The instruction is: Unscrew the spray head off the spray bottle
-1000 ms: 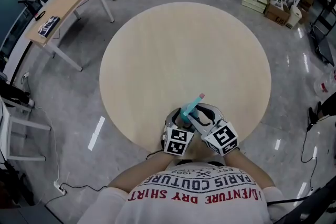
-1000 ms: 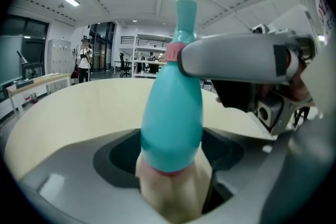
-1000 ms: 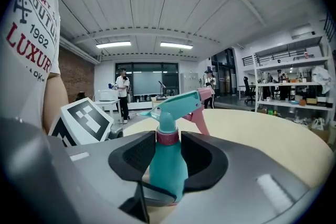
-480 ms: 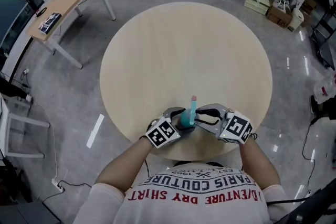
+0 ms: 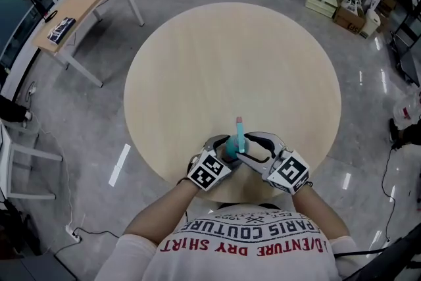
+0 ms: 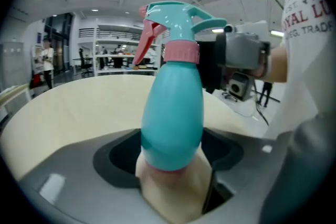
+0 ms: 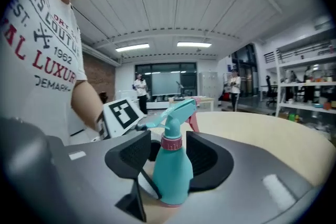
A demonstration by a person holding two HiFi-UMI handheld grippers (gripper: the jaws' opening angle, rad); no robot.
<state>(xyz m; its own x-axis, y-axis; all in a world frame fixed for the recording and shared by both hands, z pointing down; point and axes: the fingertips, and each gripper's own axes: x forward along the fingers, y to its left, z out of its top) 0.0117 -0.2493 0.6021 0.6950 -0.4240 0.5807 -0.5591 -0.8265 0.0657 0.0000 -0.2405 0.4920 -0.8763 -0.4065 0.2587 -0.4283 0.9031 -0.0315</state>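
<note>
Teal spray bottle (image 5: 235, 143) upright near the six o'clock edge of the round table (image 5: 230, 56), spray head (image 6: 176, 18) seated on its pink collar (image 7: 171, 142), nozzle toward twelve in the head view. Lower body clamped between the jaws of the left gripper (image 5: 227, 151), in from seven o'clock; collar flanked at nine and three by the right gripper (image 5: 248, 145), in from four o'clock, jaws just opening and clear of it on both sides. Readable only on the white T-shirt (image 5: 243, 253) at six: "PARIS COUTURE", "DRY SHIRT", "1982".
</note>
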